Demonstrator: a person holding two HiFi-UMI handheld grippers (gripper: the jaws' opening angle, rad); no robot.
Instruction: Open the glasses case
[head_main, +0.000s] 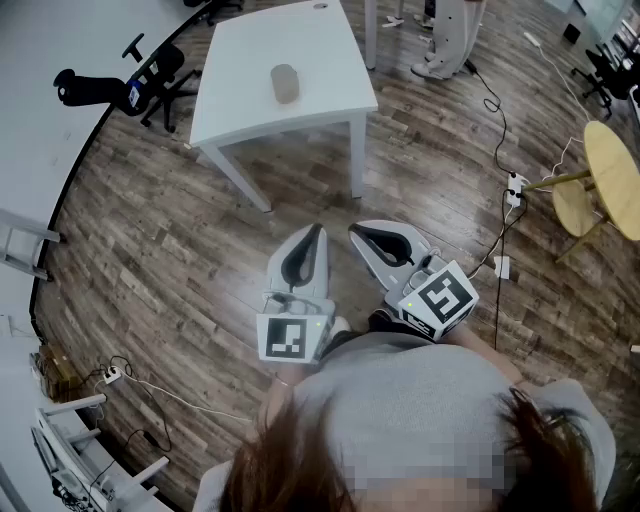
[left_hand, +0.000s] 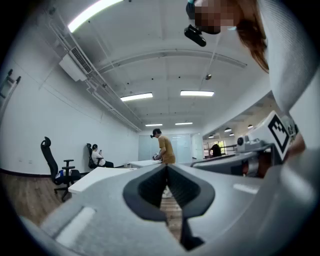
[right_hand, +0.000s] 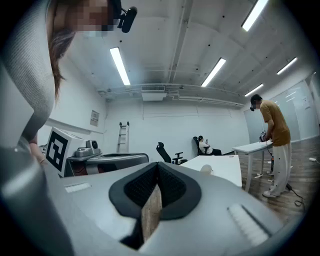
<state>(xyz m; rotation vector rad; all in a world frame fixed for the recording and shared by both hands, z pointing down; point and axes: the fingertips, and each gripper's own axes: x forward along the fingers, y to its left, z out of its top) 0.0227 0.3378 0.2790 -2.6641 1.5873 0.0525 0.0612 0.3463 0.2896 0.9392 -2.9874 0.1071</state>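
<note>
- Both grippers are held out level over the wood floor (head_main: 200, 250), the left gripper (head_main: 319, 230) and the right gripper (head_main: 353, 232) each with jaws together on nothing.
- The glasses case (head_main: 285, 82) lies alone on the white table (head_main: 240, 95), well apart from both.
- The risk: arriving with the jaws unopened would likely just shove the rounded case across the smooth top.
- Prying the lid without the other gripper bracing the case could send it off the edge.

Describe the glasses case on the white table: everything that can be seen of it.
The glasses case is a small rounded oblong, grey-beige and dull; it shows too small to tell the material. It appears closed, one solid shape with no seam readable. It lies alone near the middle of the white table, its long side running away from the person. Only the tabletop touches it; the left gripper and right gripper, both shut, are held short of the table.
</note>
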